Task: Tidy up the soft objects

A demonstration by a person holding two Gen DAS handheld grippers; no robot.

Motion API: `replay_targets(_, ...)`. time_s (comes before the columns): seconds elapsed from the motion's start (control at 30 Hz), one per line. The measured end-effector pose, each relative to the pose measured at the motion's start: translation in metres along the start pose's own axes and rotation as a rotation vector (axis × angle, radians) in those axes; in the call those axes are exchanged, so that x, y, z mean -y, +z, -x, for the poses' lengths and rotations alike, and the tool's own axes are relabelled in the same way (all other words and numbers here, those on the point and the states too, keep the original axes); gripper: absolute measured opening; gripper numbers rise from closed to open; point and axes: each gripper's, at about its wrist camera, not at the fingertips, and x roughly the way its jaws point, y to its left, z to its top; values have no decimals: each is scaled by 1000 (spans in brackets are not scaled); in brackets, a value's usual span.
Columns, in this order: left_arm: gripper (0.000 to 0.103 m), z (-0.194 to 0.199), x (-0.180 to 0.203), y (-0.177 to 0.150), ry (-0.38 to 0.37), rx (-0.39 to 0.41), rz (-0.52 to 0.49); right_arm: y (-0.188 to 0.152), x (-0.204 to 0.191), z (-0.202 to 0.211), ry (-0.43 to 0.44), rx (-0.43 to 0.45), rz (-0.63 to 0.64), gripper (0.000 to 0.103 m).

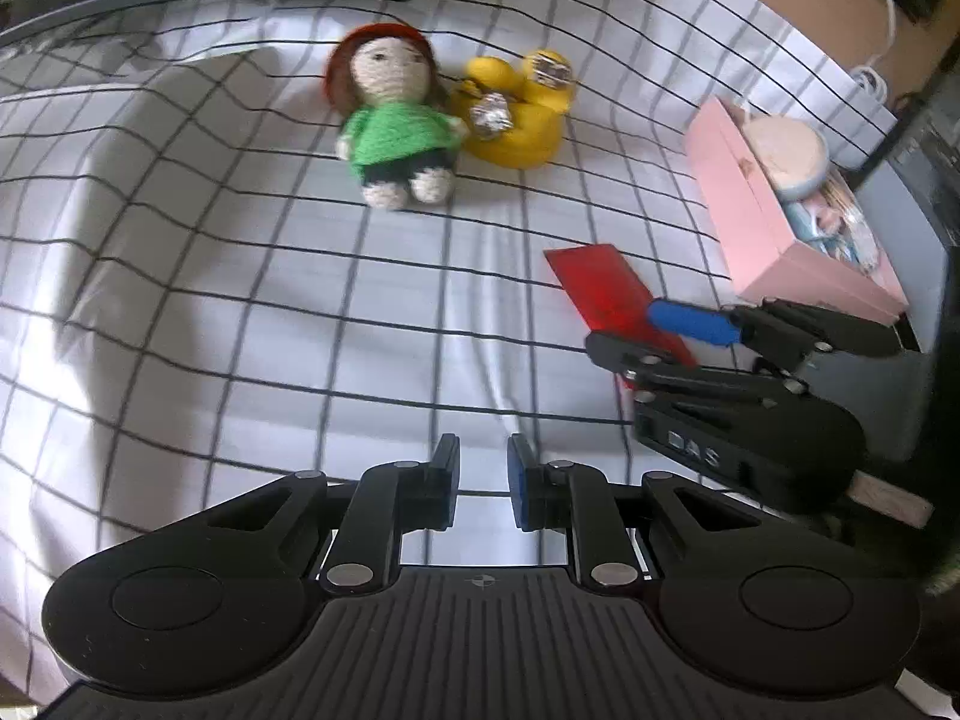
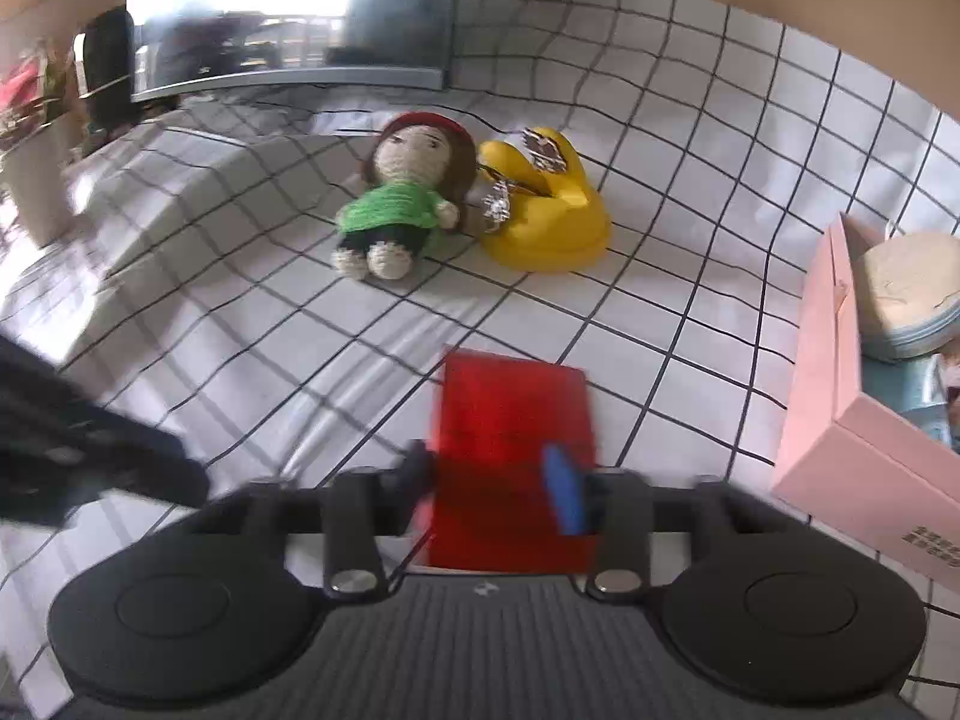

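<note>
A crocheted doll [image 1: 396, 132] [image 2: 390, 210] in a green top and red hat lies on the checked sheet [image 1: 240, 300]. A yellow soft toy [image 1: 516, 126] [image 2: 552, 228] touches its side. My right gripper [image 2: 489, 480] [image 1: 624, 330] is shut on a flat red piece [image 2: 510, 408] [image 1: 600, 282], its blue pad on the top face, held just above the sheet. An open pink box [image 1: 750, 210] [image 2: 840, 420] at the right holds a round cream cushion [image 1: 786, 150] [image 2: 906, 294] and pale blue items. My left gripper [image 1: 483, 480] is shut with only a narrow gap and holds nothing; it shows as a dark blur [image 2: 90, 450] at the left.
A grey panel [image 2: 360, 18] stands at the far edge of the sheet. A white cable [image 1: 870, 78] hangs down the brown wall at the top right. Dark furniture [image 1: 918, 180] stands right behind the pink box. The sheet has folds at the left.
</note>
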Motion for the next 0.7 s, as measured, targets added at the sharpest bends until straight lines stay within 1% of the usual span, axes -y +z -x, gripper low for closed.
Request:
replay_targets(0.03, 19, -1, 3, -1, -3, -2, -3, -1, 0, 5, -1, -9, 2, 6)
replay_targets(0.07, 19, -2, 6, -1, -10, -5, -11, -2, 2, 10, -11, -4, -2, 4)
replay_targets(0.2, 19, -8, 21, 3, -51, -12, -53, -10, 21, 42, -69, 35, -50, 4)
replay_targets(0.33, 19, -16, 38, 10, -98, -21, -88, -20, 40, 69, -119, 44, -76, 5)
replay_targets(0.37, 19, -18, 42, 13, -120, -15, -94, -24, 42, 75, -121, 47, -79, 10)
replay_targets(0.4, 19, -20, 44, 17, -144, -10, -95, -29, 44, 78, -112, 40, -82, 26)
replay_targets(0.43, 19, -22, 46, 21, -164, -10, -92, -33, 45, 79, -100, 28, -87, 38)
replay_targets(0.47, 19, -25, 48, 26, -178, -17, -83, -36, 45, 79, -91, 23, -95, 60)
replay_targets(0.5, 19, -27, 49, 30, -189, -22, -72, -39, 43, 78, -89, 30, -98, 65)
replay_targets(0.57, 19, -27, 53, 34, -183, -9, -82, -40, 39, 74, -92, 37, -80, 65)
replay_targets(0.6, 19, -27, 54, 35, -161, -1, -95, -38, 37, 70, -102, 28, -77, 65)
replay_targets(0.67, 19, -27, 54, 38, -113, 8, -123, -38, 37, 68, -92, 19, -84, 65)
replay_targets(0.7, 19, -27, 54, 40, -118, 9, -134, -39, 37, 69, -84, 13, -85, 65)
